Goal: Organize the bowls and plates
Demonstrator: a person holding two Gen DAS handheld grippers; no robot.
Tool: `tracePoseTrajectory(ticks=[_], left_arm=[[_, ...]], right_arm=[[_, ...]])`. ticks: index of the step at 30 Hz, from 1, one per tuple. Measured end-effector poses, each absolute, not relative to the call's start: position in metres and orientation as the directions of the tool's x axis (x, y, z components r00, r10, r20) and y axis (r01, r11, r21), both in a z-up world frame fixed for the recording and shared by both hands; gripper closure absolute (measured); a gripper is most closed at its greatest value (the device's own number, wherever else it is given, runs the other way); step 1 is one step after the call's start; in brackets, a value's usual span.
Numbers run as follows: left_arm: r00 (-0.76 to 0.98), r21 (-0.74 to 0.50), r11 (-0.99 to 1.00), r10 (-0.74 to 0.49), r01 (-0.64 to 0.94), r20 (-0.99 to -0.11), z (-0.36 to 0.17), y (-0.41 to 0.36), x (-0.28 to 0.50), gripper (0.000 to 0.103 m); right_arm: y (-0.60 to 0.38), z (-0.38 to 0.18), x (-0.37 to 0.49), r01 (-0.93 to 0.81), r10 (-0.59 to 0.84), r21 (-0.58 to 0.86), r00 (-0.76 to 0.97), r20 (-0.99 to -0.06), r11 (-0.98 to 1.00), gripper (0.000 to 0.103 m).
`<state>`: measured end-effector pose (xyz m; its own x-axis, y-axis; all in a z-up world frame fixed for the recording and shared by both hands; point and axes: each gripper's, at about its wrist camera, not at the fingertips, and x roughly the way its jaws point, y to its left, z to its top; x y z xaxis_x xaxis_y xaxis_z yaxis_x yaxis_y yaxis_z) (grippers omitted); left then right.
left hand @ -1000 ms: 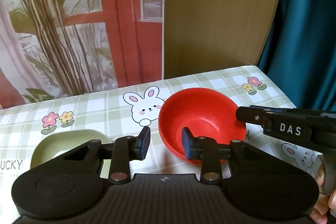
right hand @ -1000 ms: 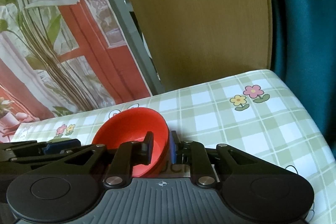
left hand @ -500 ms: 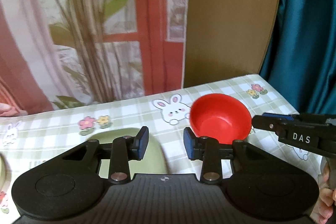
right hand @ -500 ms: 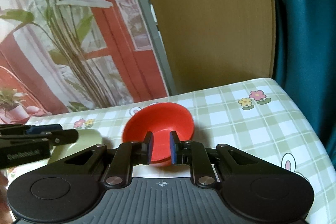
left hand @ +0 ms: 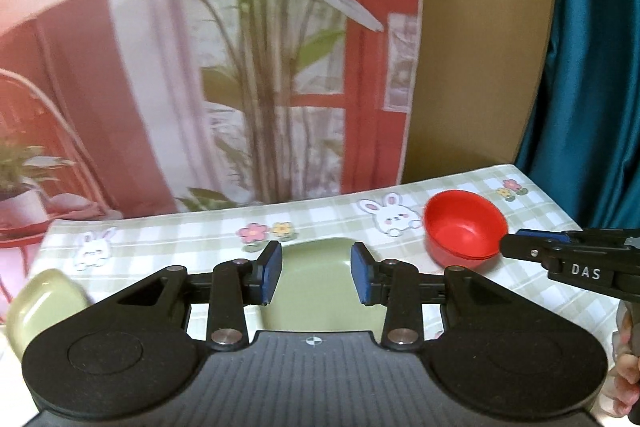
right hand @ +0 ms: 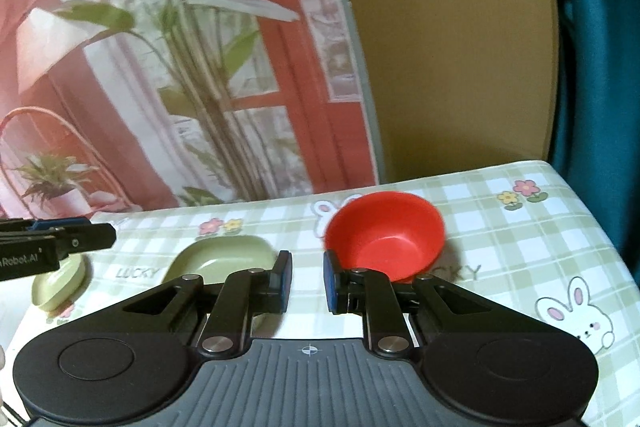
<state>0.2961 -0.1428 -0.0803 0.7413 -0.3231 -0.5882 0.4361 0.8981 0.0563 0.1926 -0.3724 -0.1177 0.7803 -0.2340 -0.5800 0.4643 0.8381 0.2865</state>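
Observation:
A red bowl stands by itself on the checked tablecloth, right of centre. Left of it lies a pale green plate with rounded corners. A smaller green dish sits at the table's left end. My left gripper hovers open above the green plate's near side, with nothing between its pads. My right gripper hangs just short of the red bowl. Its pads stand a narrow gap apart and only tablecloth shows between them.
The tablecloth has rabbit and flower prints, and the table ends at the right by a teal curtain. A wooden panel and a printed plant backdrop rise behind the far edge. A person's fingers show at the right rim.
Both grippers have drawn back and up from the red bowl. A second ago the bowl's wall sat between the right fingers; now the bowl stands free. The left view has swung over the green plate.

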Motion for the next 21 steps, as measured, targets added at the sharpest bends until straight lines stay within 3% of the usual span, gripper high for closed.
tracePoseTrajectory(ticks=[21], left_arm=[[0.819,0.085,0.976,-0.120,0.201,-0.561,-0.053,0.042,0.298,0.059]], right_arm=[[-0.262,-0.096,0.263,0.302,-0.080,0.293,0.808,-0.584,0.907,0.086]])
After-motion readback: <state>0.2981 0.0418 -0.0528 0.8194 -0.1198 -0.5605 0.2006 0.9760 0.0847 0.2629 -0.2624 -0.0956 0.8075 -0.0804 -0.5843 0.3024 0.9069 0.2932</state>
